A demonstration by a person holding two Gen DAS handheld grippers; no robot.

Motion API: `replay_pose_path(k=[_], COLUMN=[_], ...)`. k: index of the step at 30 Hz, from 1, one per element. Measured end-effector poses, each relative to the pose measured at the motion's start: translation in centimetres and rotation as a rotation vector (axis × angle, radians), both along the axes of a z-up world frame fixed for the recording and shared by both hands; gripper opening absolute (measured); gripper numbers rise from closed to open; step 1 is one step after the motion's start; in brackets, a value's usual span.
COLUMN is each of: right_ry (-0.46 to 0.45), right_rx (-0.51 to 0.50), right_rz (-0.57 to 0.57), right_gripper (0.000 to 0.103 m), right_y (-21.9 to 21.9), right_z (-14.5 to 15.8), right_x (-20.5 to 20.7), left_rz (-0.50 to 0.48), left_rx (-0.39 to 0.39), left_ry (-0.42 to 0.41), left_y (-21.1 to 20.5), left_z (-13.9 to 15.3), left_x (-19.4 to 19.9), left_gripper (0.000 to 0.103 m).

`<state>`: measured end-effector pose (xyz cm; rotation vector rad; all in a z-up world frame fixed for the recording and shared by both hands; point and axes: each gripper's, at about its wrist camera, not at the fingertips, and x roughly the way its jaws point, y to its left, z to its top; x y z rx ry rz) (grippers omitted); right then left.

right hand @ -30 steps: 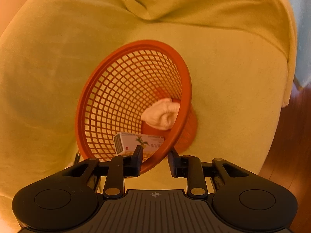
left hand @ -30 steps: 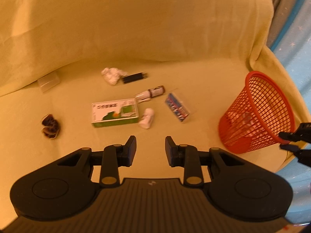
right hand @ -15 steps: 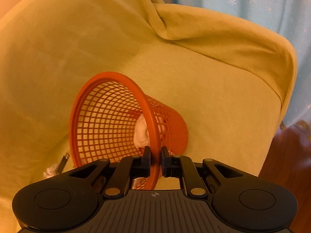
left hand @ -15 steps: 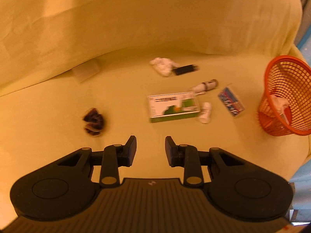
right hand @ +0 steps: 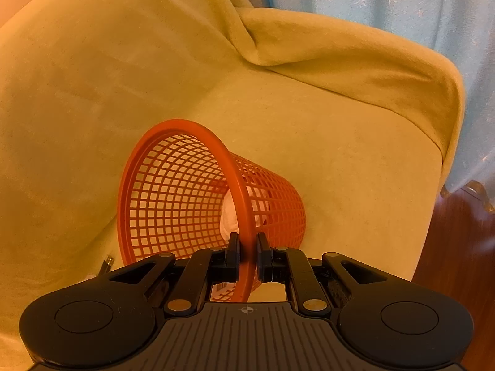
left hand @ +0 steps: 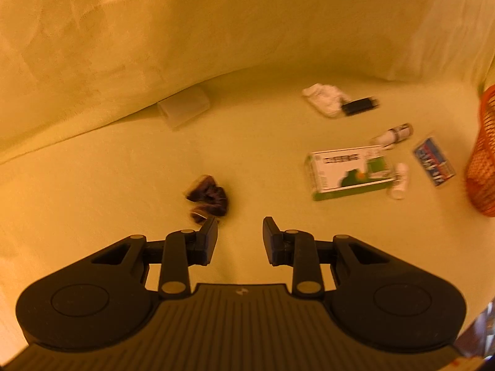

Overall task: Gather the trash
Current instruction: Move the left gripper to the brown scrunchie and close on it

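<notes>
Orange plastic mesh forms the waste basket [right hand: 173, 204], whose rim is clamped between the narrow jaws of the right gripper [right hand: 247, 256] at lower centre of the right wrist view; a white crumpled wad [right hand: 230, 216] is seen inside it. The basket stands on a sofa draped in a yellow cover [right hand: 340, 160]. The left gripper [left hand: 238, 238] is held with its jaws wide and empty above the seat, with a dark crumpled wrapper [left hand: 208, 198] just beyond its left fingertip. The step in hand is judged to be the approach to that wrapper. The next move calls for the jaws to be lowered around it and closed. Further litter lies at right of the left wrist view: a green and white carton [left hand: 349, 171], a white tissue [left hand: 324, 99], two small bottles and a blue packet [left hand: 434, 160]. The printing on these is blurred and cannot be read.
</notes>
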<state>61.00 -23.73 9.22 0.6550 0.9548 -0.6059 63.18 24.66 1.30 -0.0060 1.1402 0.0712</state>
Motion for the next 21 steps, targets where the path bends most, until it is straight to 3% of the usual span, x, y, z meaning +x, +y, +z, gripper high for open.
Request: replay_pose_path(k=[17, 21], right_ry=[0.013, 0.018], right_rx=[0.011, -0.008], right_rz=[-0.080, -0.070], right_gripper=[0.007, 0.007], right_y=[-3.0, -2.8], right_z=[-0.5, -0.5], right_x=[-0.9, -1.0], left_rz=[-0.054, -0.061], left_rx=[0.065, 0.072], left_ry=[0.049, 0.058], left_y=[2.3, 2.4], left_z=[-8.1, -9.9], left_x=[3.1, 4.0], left_gripper=[0.026, 0.031])
